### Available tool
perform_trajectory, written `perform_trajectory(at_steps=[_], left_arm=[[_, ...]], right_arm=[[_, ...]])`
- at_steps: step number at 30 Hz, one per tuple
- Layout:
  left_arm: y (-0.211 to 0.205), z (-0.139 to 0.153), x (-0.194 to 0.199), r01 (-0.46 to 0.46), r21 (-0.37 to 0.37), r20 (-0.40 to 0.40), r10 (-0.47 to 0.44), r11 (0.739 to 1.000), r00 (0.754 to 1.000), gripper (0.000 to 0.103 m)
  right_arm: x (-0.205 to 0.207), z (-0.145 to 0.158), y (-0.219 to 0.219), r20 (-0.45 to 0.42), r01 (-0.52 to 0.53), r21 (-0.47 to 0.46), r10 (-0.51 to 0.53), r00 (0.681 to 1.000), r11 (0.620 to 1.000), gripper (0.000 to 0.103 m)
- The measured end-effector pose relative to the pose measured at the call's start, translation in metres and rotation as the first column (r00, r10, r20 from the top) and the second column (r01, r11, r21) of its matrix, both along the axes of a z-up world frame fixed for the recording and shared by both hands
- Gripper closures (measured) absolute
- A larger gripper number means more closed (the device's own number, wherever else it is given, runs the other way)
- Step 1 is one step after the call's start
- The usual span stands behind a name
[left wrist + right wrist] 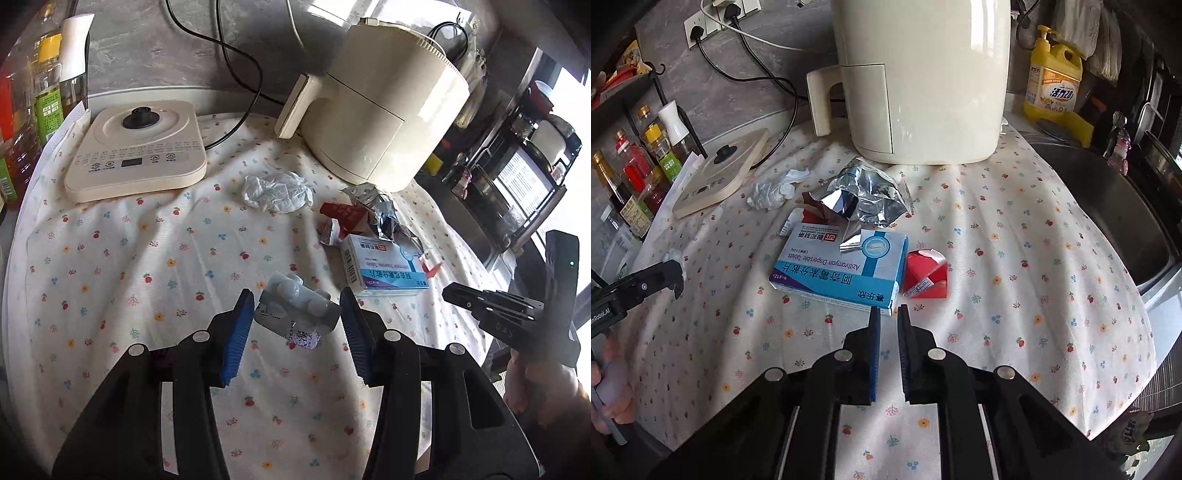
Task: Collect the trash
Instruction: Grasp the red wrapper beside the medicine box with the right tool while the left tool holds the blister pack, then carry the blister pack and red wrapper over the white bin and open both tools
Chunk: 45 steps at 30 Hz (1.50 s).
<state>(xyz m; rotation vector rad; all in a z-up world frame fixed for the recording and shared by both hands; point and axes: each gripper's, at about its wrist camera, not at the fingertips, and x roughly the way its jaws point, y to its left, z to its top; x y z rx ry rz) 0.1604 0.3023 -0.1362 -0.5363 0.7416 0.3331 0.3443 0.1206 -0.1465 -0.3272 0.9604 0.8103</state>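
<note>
Trash lies on a floral cloth (129,266). A silver pill blister pack (295,314) lies between the open jaws of my left gripper (297,314), untouched by the blue pads. Behind it are a blue-white medicine box (384,269), crumpled foil wrapper (376,210), red wrapper (343,214) and white tissue (277,192). In the right wrist view my right gripper (888,314) is nearly shut and empty, just in front of the medicine box (842,273). A red carton piece (925,275), foil wrapper (860,195) and tissue (772,190) lie beyond.
A cream air fryer (923,74) stands at the back. A flat cooker base (136,147) sits at the left with sauce bottles (646,162) beside it. A yellow detergent bottle (1052,81) and a sink (1126,221) are at the right. Cables run along the wall.
</note>
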Motion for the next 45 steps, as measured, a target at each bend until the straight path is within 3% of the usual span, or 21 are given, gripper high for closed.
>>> perform_trajectory(at_steps=[6, 8, 9, 10, 11, 19, 26, 30, 37, 40, 45], left_arm=[[-0.026, -0.002, 0.002, -0.009, 0.002, 0.001, 0.009, 1.000, 1.000, 0.055], [-0.032, -0.003, 0.001, -0.022, -0.011, -0.005, 0.022, 1.000, 1.000, 0.055], [-0.035, -0.003, 0.000, -0.024, -0.012, -0.003, 0.024, 1.000, 1.000, 0.055], [-0.037, -0.002, -0.001, -0.022, -0.008, -0.003, 0.022, 1.000, 1.000, 0.055], [-0.039, -0.002, -0.002, -0.018, -0.001, -0.006, 0.018, 1.000, 1.000, 0.055], [-0.020, 0.000, -0.024, -0.068, 0.011, -0.004, 0.068, 0.998, 0.998, 0.055], [0.011, -0.005, -0.035, -0.106, 0.010, -0.020, 0.106, 0.994, 0.994, 0.055], [0.017, -0.005, -0.036, -0.110, 0.007, -0.017, 0.110, 0.994, 0.994, 0.055], [0.002, -0.009, -0.020, -0.070, -0.007, -0.019, 0.070, 0.998, 0.997, 0.055], [-0.013, -0.007, -0.009, -0.033, -0.006, -0.013, 0.033, 0.999, 0.999, 0.055], [-0.049, -0.005, 0.013, 0.036, -0.007, -0.008, -0.036, 0.999, 0.999, 0.055]], right_arm=[[0.006, -0.001, -0.021, -0.024, -0.001, 0.009, 0.001, 1.000, 1.000, 0.094], [0.013, 0.002, -0.023, -0.021, 0.000, 0.009, 0.000, 1.000, 1.000, 0.084], [0.017, 0.005, -0.024, -0.012, 0.005, 0.015, -0.004, 1.000, 1.000, 0.065], [0.021, 0.006, -0.023, -0.002, 0.012, 0.025, -0.012, 1.000, 1.000, 0.054], [0.025, 0.006, -0.023, -0.003, 0.020, 0.029, -0.020, 1.000, 0.999, 0.054], [0.045, 0.001, 0.006, -0.041, 0.060, 0.061, -0.058, 0.998, 0.996, 0.063], [0.052, -0.010, 0.034, -0.022, 0.103, 0.024, -0.102, 0.995, 0.994, 0.074], [0.050, -0.014, 0.040, 0.002, 0.133, -0.016, -0.133, 0.991, 0.991, 0.089], [0.042, -0.004, 0.011, 0.002, 0.173, 0.009, -0.173, 0.985, 0.985, 0.090], [0.038, 0.003, -0.014, -0.004, 0.185, 0.029, -0.185, 0.983, 0.982, 0.099], [0.033, 0.010, -0.064, -0.005, 0.212, 0.043, -0.212, 0.977, 0.976, 0.099]])
